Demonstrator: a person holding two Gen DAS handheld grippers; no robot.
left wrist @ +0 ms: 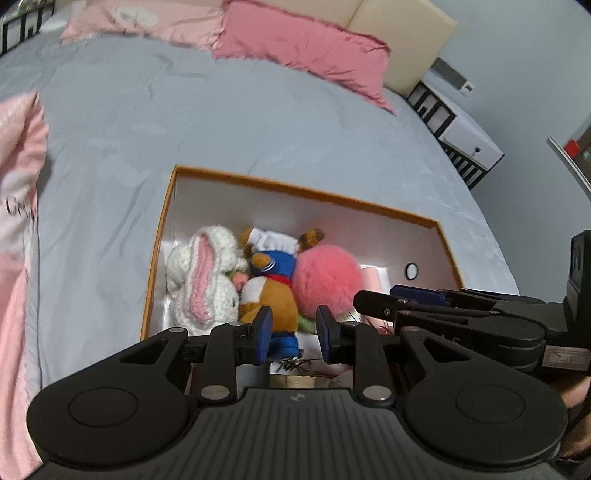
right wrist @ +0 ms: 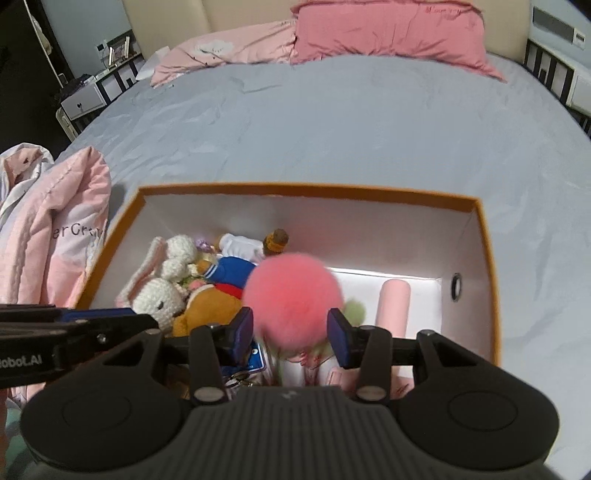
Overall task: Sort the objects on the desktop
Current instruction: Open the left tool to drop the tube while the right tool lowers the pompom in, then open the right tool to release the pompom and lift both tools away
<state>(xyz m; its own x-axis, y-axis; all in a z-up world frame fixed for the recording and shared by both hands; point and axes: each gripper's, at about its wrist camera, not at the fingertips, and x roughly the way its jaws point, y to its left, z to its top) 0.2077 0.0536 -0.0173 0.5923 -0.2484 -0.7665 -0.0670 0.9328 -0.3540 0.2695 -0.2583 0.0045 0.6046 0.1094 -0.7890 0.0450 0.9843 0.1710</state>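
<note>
An orange-rimmed box (left wrist: pixel 295 190) (right wrist: pixel 306 188) with white walls lies on the bed. In it are a white crocheted bunny (left wrist: pixel 207 284) (right wrist: pixel 159 295), a brown bear in blue clothes (left wrist: pixel 273 291) (right wrist: pixel 210 310) and a fluffy pink pompom (left wrist: pixel 327 280) (right wrist: pixel 293 306). My left gripper (left wrist: pixel 293 334) (right wrist: pixel 147 319) hovers over the bear with its jaws apart, and a gap shows beside the bear's blue leg. My right gripper (right wrist: pixel 291 334) (left wrist: pixel 380 302) is over the box, its pads standing wide on either side of the blurred pompom without pressing it.
A pale pink roll (right wrist: pixel 393 306) lies in the right part of the box, with small cards and keys at its near end. A pink quilt (right wrist: pixel 55 236) sits left of the box. Pink pillows (right wrist: pixel 388 33) and a headboard are at the far end of the grey sheet (left wrist: pixel 221 122).
</note>
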